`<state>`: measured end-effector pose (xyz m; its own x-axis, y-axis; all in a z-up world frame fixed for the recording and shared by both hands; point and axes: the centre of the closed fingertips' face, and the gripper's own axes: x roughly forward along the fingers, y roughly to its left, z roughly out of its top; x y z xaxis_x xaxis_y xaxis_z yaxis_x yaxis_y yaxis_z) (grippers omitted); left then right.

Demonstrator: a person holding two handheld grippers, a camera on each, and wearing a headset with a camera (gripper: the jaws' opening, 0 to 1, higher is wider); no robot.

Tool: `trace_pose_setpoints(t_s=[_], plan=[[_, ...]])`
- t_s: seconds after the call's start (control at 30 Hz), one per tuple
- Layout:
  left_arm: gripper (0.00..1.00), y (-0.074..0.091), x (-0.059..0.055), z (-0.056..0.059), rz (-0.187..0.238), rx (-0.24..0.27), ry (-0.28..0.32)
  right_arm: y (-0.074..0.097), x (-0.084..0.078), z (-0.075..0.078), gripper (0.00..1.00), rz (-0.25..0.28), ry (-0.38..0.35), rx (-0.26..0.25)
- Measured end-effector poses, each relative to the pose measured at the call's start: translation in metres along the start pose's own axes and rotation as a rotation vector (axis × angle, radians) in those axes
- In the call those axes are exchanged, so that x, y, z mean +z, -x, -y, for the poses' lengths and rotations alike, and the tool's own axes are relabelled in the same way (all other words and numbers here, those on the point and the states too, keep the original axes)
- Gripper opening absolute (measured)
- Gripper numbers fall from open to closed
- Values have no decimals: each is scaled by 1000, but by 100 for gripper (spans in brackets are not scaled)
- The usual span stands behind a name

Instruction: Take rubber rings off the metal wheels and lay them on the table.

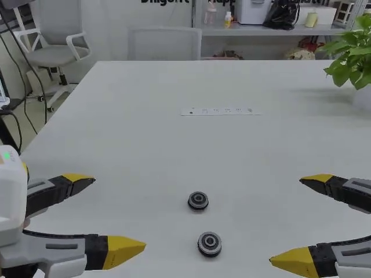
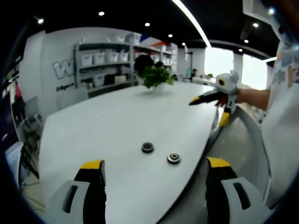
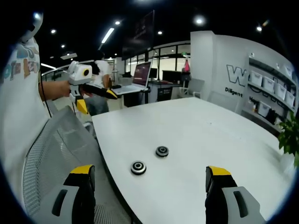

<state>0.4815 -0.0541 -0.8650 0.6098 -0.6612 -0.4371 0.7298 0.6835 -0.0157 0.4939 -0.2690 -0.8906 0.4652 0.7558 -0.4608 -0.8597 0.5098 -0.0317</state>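
White tabletop (image 1: 232, 87) runs out toward office chairs (image 1: 52, 43) and a potted plant (image 1: 351, 55), with just two small metal wheels near the person's edge: the farther wheel (image 1: 198, 200) and the nearer wheel (image 1: 209, 243), close together. Each appears to wear its dark rubber rings (image 1: 190, 201), so nothing is stripped yet. The left gripper (image 1: 118, 214) and right gripper (image 1: 286, 221) hover either side, jaws spread wide and empty, probably so one can pin a wheel while the other peels.
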Motion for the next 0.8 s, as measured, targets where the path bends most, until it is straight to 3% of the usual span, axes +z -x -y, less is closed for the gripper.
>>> trace_pose_setpoints(t_s=[0.8], plan=[[88, -7, 1, -5, -10, 3, -4, -2, -2, 9, 96, 8, -4, 2]])
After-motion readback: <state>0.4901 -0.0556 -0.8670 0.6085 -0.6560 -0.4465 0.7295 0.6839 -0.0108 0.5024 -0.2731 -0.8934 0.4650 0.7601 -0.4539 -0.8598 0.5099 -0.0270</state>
